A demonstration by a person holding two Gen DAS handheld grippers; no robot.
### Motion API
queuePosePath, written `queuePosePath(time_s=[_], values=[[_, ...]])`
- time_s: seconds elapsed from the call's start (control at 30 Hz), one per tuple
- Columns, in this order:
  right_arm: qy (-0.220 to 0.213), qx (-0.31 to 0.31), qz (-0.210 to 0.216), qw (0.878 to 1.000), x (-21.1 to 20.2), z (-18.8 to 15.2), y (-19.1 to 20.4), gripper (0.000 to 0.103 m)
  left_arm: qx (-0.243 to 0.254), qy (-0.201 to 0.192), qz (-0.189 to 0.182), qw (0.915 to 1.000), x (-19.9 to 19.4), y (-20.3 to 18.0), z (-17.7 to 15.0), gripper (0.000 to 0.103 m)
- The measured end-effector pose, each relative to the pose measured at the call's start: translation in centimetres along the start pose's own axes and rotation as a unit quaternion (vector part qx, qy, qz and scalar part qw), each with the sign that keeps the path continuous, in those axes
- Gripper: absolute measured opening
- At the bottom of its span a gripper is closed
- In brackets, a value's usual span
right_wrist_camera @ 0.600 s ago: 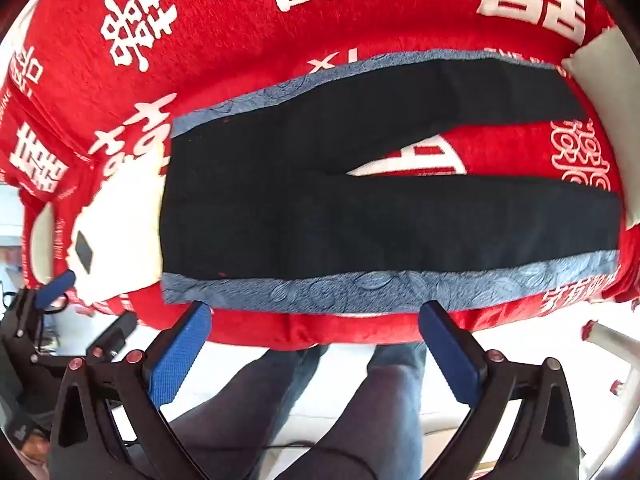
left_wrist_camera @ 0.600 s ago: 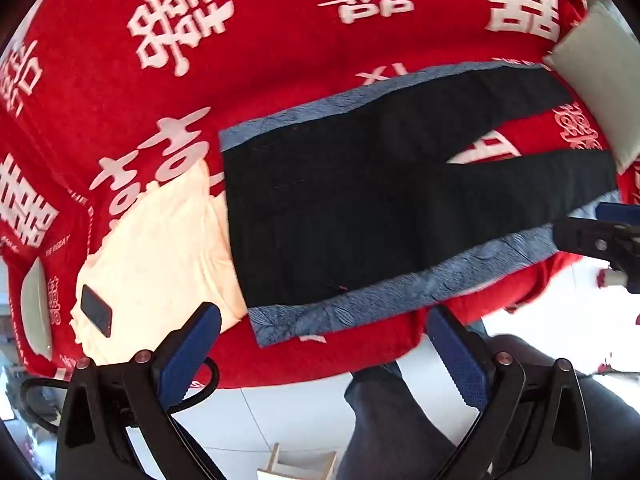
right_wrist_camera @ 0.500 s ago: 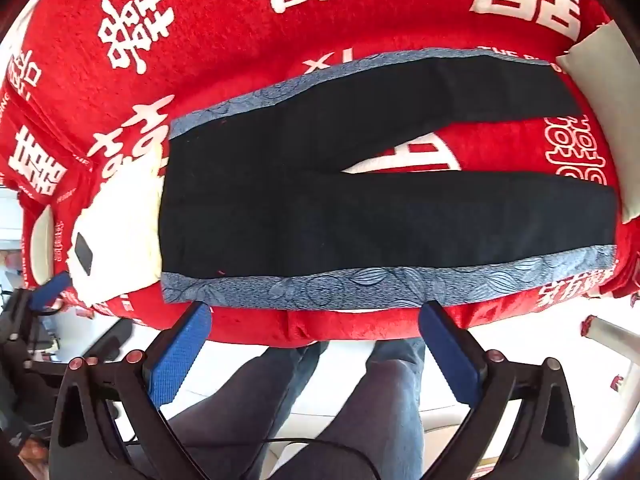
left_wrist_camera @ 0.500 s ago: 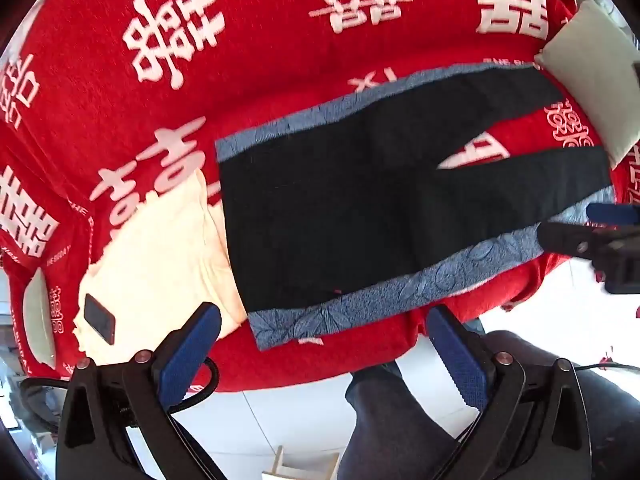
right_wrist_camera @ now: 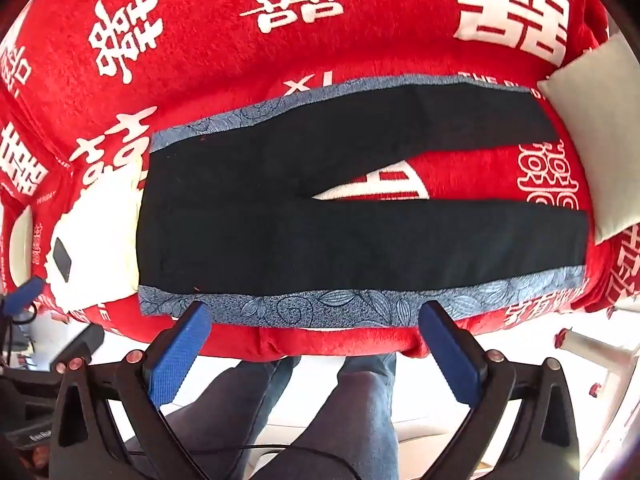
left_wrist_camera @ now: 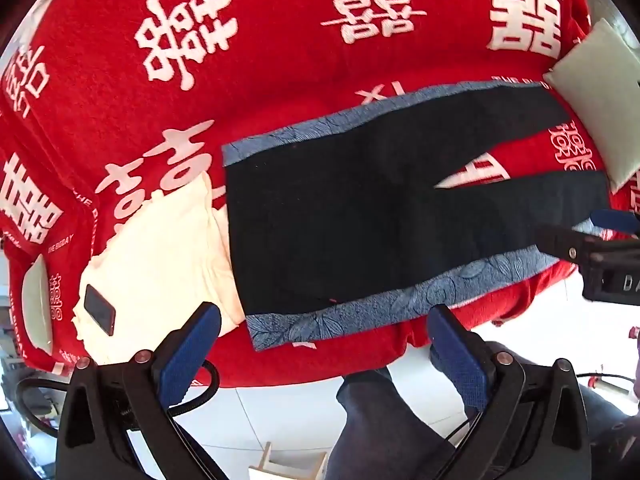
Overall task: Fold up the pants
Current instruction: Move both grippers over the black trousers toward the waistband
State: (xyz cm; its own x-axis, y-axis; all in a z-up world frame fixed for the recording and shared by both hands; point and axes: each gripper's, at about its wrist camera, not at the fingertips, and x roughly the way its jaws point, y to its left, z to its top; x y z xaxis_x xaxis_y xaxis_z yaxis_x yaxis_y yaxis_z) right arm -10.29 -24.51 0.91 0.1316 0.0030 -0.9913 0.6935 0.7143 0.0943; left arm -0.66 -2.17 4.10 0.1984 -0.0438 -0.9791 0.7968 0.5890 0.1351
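On the red blanket (right_wrist_camera: 224,40) with white characters the pants (right_wrist_camera: 320,236) lie spread flat and unfolded, waist toward the left, both legs running to the right and parted in a narrow V that shows red between them. A blue patterned band (right_wrist_camera: 320,308) runs along the near edge, and another along the far edge. Just beside the waist lies a cream cloth (left_wrist_camera: 160,248) with a dark phone (left_wrist_camera: 99,309) on it, and a pale cushion (right_wrist_camera: 596,140) sits near the cuffs. The left claw (left_wrist_camera: 324,354) hangs wide and empty off the near edge, below the waist corner; the right claw (right_wrist_camera: 316,350) is likewise wide and empty, hovering close over the near band about halfway along the leg. In the left view the right claw's tip also shows near the cuff end of the near leg. Nothing is gripped, so the task looks to be at its very start: the reach before the first fold. The next move probably calls for each claw to pinch the near band, one at the waist and one toward the cuff, and carry that leg over onto the far one so the edges meet, while catching only the pants and not the plush blanket beneath.
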Motion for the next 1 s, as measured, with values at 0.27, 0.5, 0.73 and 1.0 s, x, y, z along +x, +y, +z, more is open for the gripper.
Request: queuePosePath(time_s=[0.27, 0.5, 0.73, 1.0], values=[[-0.008, -0.01, 0.006, 1.0, -0.3, 0.4, -0.4, 0.103, -0.003, -0.001, 0.004, 1.0, 0.0, 0.0, 0.8, 0.103], [-0.01, -0.01, 0.005, 1.0, -0.5, 0.6, -0.7, 0.103, 0.017, -0.007, 0.014, 0.9997, -0.4, -1.0, 1.2, 0.103], [-0.008, -0.009, 0.009, 1.0, -0.5, 1.0, -1.1, 0.103, 0.008, -0.012, 0.014, 0.9998, -0.5, -0.9, 1.5, 0.103], [-0.007, -0.012, 0.013, 1.0, -0.4, 1.5, -1.6, 0.103, 0.006, -0.015, 0.019, 0.9997, -0.8, -1.7, 1.6, 0.103]])
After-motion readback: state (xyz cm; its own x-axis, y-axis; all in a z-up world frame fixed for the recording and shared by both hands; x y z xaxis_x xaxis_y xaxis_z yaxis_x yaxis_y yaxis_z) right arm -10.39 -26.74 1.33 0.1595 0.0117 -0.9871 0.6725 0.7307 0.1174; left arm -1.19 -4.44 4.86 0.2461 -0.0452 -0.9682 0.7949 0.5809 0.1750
